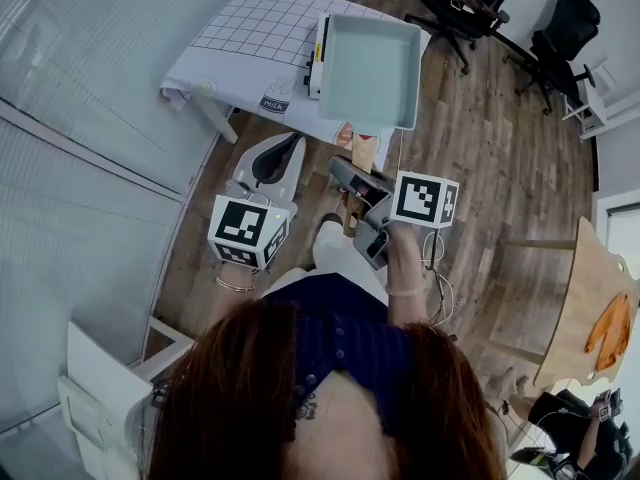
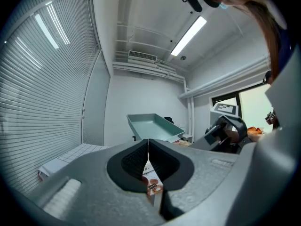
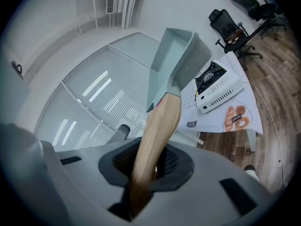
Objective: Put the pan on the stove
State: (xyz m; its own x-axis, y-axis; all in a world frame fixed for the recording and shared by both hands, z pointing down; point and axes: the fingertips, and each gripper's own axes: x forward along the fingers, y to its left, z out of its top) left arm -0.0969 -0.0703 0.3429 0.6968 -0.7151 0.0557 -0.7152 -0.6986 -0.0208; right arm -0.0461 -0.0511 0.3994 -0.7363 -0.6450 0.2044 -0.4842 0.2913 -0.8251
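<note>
Wooden pan handle point(image 3: 157, 126) sits clamped in the right tongs point(image 3: 149, 164), pan point(image 1: 372, 68) ahead of them; left tongs point(image 2: 148, 158) closed together.

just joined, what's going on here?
A person has a handheld gripper in each hand. The right gripper is clamped on the wooden handle of a pale green square pan, holding it in the air by the table. The portable gas stove on that table has a bare burner, so the pan isn't placed yet. The left gripper is shut and empty.
</note>
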